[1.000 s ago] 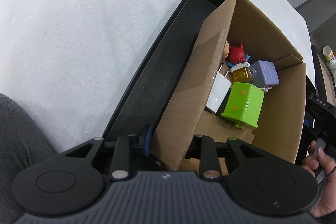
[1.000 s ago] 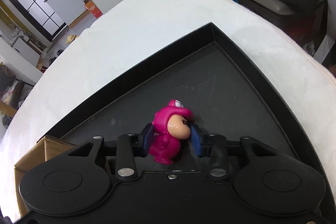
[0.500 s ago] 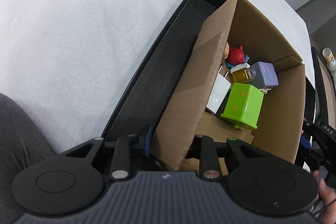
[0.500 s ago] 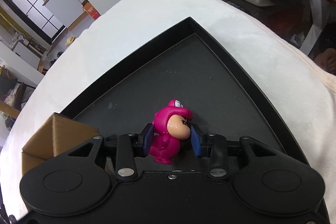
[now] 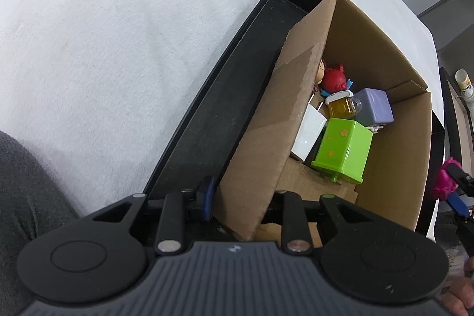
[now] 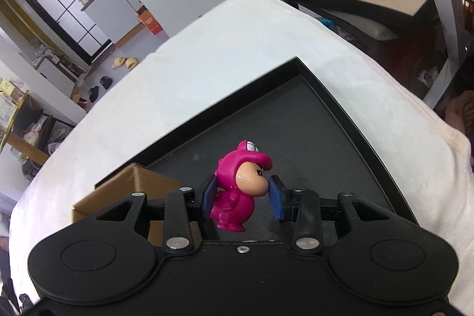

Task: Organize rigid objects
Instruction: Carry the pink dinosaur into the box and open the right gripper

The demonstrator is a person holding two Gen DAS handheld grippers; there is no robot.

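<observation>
- Left wrist view, lower left to centre: the left gripper (image 5: 237, 199) is clamped on the near wall of the cardboard box (image 5: 394, 168), one blue pad outside the wall and the other finger inside. This grip looks meant to steady the box, so it is best kept firm and motionless while the other hand works.
- Centre of the same view: the box sits in a black tray (image 5: 207, 120) on a white cloth (image 5: 118, 49). Inside lie a white block (image 5: 308, 132), a green cube (image 5: 343, 150), a small amber jar (image 5: 340, 107), a lilac cube (image 5: 374, 105) and a red toy (image 5: 334, 79), crowded toward the far left corner. The bare cardboard floor at the near and right side is likely the easiest landing spot.
- Right edge of that view: the pink figure (image 5: 444, 182) shows beside the box's outer right wall, apart from it.
- Right wrist view, centre: the right gripper (image 6: 241, 199) pinches the pink figure (image 6: 240, 188) by its head, blue pads against the hood's back and the face. It hangs upright, clear of the tray (image 6: 326, 123).
- Lower left of that view: a box corner (image 6: 130, 185) lies just left of the gripper. Judging from this, the figure should go up over the rim, then left and down inside before letting go.
- The head is rounded, so the hold may slip; a slow, level carry seems wise.
</observation>
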